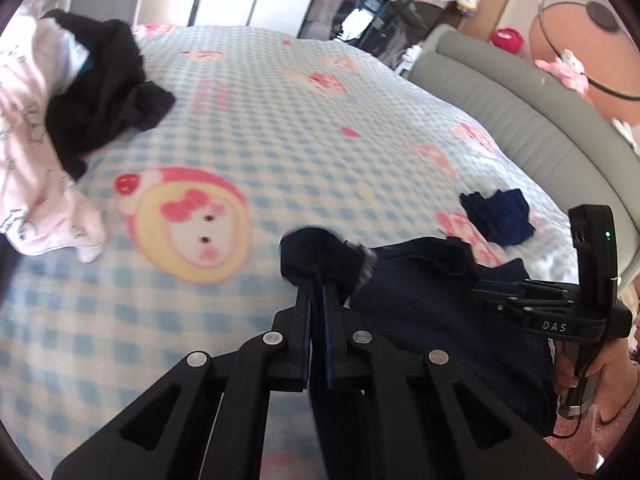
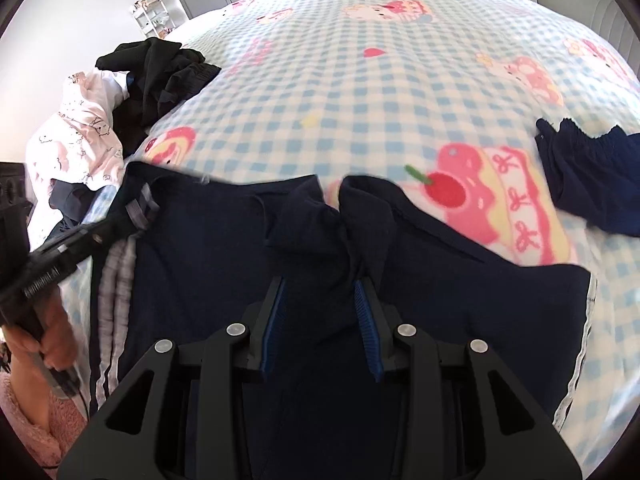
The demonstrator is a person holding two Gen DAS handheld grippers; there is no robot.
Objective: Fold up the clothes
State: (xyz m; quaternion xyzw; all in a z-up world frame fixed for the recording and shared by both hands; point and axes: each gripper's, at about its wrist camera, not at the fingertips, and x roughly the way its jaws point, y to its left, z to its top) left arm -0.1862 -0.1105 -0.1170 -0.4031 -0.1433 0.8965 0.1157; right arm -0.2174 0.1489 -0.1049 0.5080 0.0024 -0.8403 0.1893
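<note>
A dark navy garment with white side stripes (image 2: 460, 312) is held stretched over the near part of the bed. My left gripper (image 1: 318, 280) is shut on its bunched waistband corner (image 1: 320, 254); it also shows in the right wrist view (image 2: 120, 224). My right gripper (image 2: 322, 280) is shut on a bunched fold of the same garment (image 2: 332, 220), its pads a little apart around thick cloth; it shows in the left wrist view (image 1: 480, 286).
A blue-checked cartoon blanket (image 1: 280, 140) covers the bed. A pile of black (image 1: 104, 92) and pale pink clothes (image 1: 28, 152) lies at the left. A small navy garment (image 1: 498, 216) lies to the right. A grey padded headboard (image 1: 520, 120) curves along the far right.
</note>
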